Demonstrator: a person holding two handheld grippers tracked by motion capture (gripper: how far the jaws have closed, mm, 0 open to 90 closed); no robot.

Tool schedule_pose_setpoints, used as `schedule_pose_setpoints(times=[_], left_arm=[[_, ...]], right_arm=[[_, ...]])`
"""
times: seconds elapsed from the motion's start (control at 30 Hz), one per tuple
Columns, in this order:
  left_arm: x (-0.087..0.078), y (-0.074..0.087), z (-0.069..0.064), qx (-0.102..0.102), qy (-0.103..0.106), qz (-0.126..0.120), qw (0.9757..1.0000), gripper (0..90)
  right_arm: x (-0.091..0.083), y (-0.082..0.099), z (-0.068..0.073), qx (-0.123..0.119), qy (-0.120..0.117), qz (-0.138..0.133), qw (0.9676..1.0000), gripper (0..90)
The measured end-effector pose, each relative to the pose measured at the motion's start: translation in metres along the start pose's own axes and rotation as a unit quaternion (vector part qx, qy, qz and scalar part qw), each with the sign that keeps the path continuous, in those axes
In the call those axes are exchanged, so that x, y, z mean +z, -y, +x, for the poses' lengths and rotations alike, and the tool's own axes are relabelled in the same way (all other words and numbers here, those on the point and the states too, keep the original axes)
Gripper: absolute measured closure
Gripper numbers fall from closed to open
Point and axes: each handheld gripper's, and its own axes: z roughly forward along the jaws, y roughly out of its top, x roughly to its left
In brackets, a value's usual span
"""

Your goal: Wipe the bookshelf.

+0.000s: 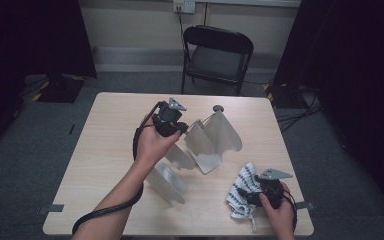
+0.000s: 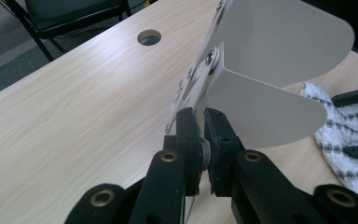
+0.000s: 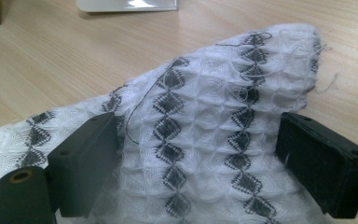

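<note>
Left tongs [image 2: 204,140] clamped on thin metal strip of white fan-blade assembly [image 1: 215,137], which stood mid-desk [image 1: 105,135]. Blades judged stiff, light, smooth sheet; edges likely slippery, so hold at strip near bolted hub [image 2: 212,57] judged soundest. Right tongs [image 3: 200,154] apart, straddling patterned cloth [image 3: 205,126] at near right desk corner, pads beside fabric; pressing not evident. Cloth judged soft, limp, loose-threaded; bunch-pinch advisable. No containers observed. Cable hole [image 2: 149,37] in desk.
</note>
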Motion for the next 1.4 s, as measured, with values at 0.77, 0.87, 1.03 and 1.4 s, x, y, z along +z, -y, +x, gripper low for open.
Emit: schedule_pose_setpoints(times=[0.77, 0.87, 1.03, 1.4], left_arm=[[0.029, 0.001, 0.031, -0.046, 0.009, 0.006, 0.9989, 85.3], [0.032, 0.004, 0.034, -0.046, 0.01, 0.012, 0.9988, 85.3], [0.035, 0.011, 0.042, -0.055, 0.002, 0.026, 0.9982, 85.2], [0.024, 0.026, 0.054, -0.073, 0.007, 0.005, 0.9973, 75.5]], right_arm=[[0.0, 0.0, 0.0, -0.001, -0.001, -0.001, 1.0, 12.3], [0.0, 0.0, 0.0, 0.0, -0.001, -0.001, 1.0, 12.3], [0.0, 0.0, 0.0, -0.001, -0.001, -0.001, 1.0, 12.2], [0.0, 0.0, 0.0, -0.001, -0.001, 0.0, 1.0, 12.3]])
